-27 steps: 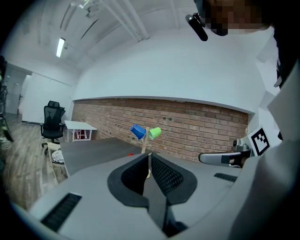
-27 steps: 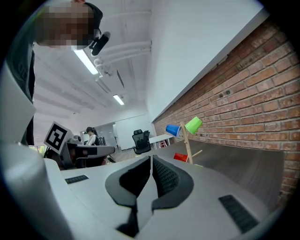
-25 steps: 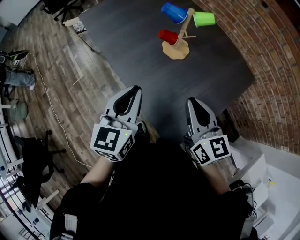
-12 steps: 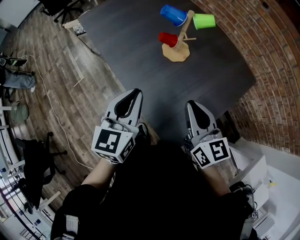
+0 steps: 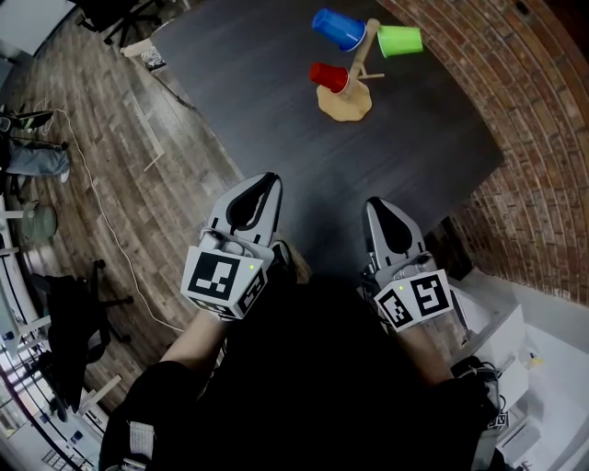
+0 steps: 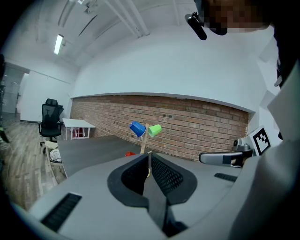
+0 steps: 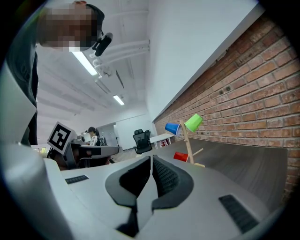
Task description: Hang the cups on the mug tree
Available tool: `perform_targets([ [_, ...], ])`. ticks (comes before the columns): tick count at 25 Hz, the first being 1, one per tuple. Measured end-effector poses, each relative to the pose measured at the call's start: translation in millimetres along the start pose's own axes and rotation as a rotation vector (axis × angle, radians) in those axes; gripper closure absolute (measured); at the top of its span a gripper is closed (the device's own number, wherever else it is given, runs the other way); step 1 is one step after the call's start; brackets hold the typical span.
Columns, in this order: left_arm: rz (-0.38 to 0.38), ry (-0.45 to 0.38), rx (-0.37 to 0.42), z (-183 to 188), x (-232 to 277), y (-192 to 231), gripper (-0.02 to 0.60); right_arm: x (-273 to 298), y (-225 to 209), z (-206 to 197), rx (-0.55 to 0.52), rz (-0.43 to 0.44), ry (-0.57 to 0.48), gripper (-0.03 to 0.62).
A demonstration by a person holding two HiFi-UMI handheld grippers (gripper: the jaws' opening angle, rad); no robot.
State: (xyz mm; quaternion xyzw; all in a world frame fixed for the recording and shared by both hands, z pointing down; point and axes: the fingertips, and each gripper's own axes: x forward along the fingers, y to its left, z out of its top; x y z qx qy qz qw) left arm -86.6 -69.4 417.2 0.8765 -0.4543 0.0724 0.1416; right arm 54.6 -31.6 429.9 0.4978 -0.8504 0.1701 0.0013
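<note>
Dark table (image 5: 276,138); mug tree (image 5: 348,97) at far side bears blue cup (image 5: 337,28), green cup (image 5: 400,40), red cup (image 5: 329,76). Near edge: left gripper (image 5: 267,180), right gripper (image 5: 375,204), both clenched, empty. Right gripper view alone shows a distant person (image 7: 92,136).

We see a dark counter (image 5: 276,110) with a matt, faintly grained finish. At upper right, the mug tree (image 5: 346,101) looks like pale bare wood. The blue cup (image 5: 337,28), red cup (image 5: 329,76) and green cup (image 5: 399,40) look like smooth plastic. The wall (image 5: 543,138) at right is rough brick, and the floor (image 5: 110,120) at left is worn wood planks.
</note>
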Motion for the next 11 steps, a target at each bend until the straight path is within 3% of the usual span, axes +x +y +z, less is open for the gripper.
perform_targets([
  [11,-0.017,0.01,0.006,1.0,8.2,-2.1,0.548,0.2,-3.8,-2.2,0.008,-0.007,0.012,0.556],
])
